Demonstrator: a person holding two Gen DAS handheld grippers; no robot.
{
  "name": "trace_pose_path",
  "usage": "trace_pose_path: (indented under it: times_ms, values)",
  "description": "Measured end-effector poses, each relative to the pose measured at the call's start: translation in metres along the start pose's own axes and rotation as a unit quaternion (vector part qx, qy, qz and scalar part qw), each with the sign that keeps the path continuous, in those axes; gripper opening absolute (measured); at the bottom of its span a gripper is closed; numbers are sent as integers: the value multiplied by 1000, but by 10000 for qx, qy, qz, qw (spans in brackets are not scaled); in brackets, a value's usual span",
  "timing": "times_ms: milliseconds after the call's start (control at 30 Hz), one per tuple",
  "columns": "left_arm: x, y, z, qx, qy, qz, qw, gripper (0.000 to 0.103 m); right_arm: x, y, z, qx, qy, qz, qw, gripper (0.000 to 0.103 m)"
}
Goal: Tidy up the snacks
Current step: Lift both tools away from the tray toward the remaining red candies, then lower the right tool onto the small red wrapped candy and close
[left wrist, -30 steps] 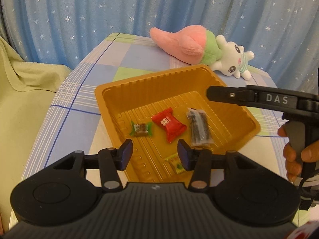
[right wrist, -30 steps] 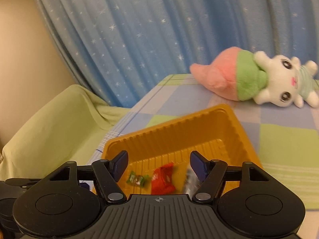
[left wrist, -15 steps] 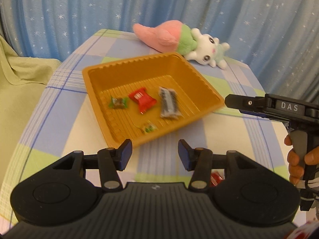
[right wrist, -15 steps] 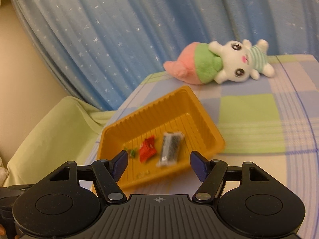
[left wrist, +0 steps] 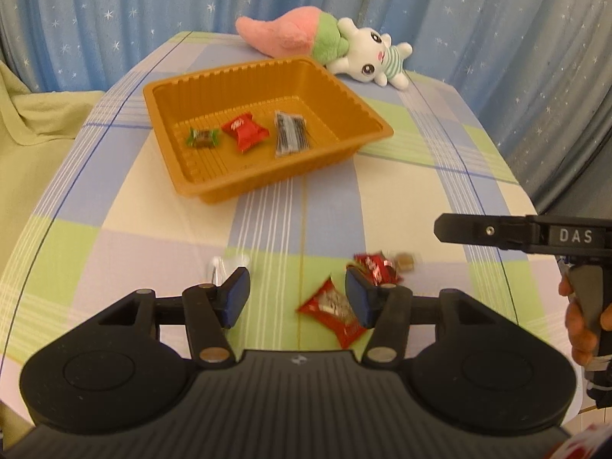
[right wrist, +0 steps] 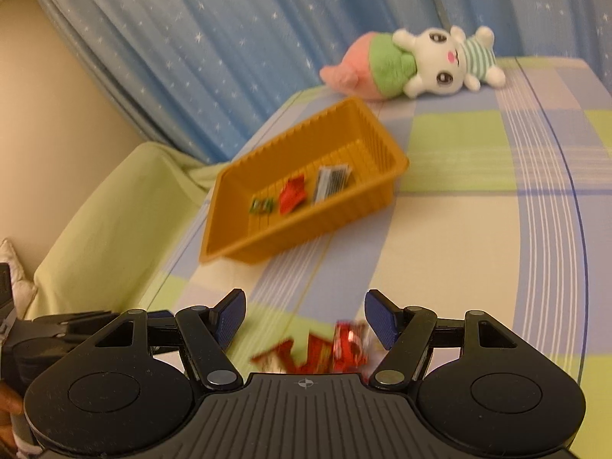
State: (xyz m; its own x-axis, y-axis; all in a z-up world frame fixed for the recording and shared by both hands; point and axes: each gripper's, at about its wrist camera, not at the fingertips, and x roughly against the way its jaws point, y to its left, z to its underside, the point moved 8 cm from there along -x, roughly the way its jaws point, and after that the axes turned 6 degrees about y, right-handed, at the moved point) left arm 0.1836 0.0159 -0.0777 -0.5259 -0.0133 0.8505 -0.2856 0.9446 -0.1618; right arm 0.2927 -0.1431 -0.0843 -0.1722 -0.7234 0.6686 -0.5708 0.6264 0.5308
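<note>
An orange tray (left wrist: 367, 141) (right wrist: 397, 160) sits on the checked tablecloth and holds a green candy (left wrist: 202, 138), a red packet (left wrist: 244, 132) and a dark clear-wrapped bar (left wrist: 290, 134). Loose snacks lie near the front: a red packet (left wrist: 332, 311), a second red packet (left wrist: 376, 267), a small brown candy (left wrist: 405, 262) and a clear wrapper (left wrist: 225, 264). My left gripper (left wrist: 296, 298) is open and empty above them. My right gripper (right wrist: 304, 317) is open and empty over blurred red packets (right wrist: 325, 352); it also shows in the left wrist view (left wrist: 524, 231).
A pink, green and white plush toy (left wrist: 325, 40) (right wrist: 417, 63) lies at the table's far edge, behind the tray. A blue starred curtain (left wrist: 153, 0) hangs behind. A pale green cloth (right wrist: 99, 222) drapes left of the table.
Both grippers have pulled back from the tray toward the table's front. The loose snacks near the front edge have come into view. Both stay open.
</note>
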Motion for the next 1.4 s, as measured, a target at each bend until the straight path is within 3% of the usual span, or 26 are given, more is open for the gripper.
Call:
trace_pose_path:
  times_ms: [467, 933, 1067, 1400]
  values:
    - [-3, -10, 49, 125, 281, -229, 9993, 51, -1, -6, 65, 373, 665, 379, 9964, 69]
    - [-3, -8, 75, 307, 404, -454, 9977, 51, -15, -9, 79, 632, 921, 521, 9924, 68]
    - [1, -4, 77, 383, 369, -513, 9973, 51, -20, -10, 76, 656, 890, 575, 9922, 57]
    - [1, 3, 63, 261, 322, -529, 9977, 51, -30, -16, 56, 452, 667, 697, 9943, 41]
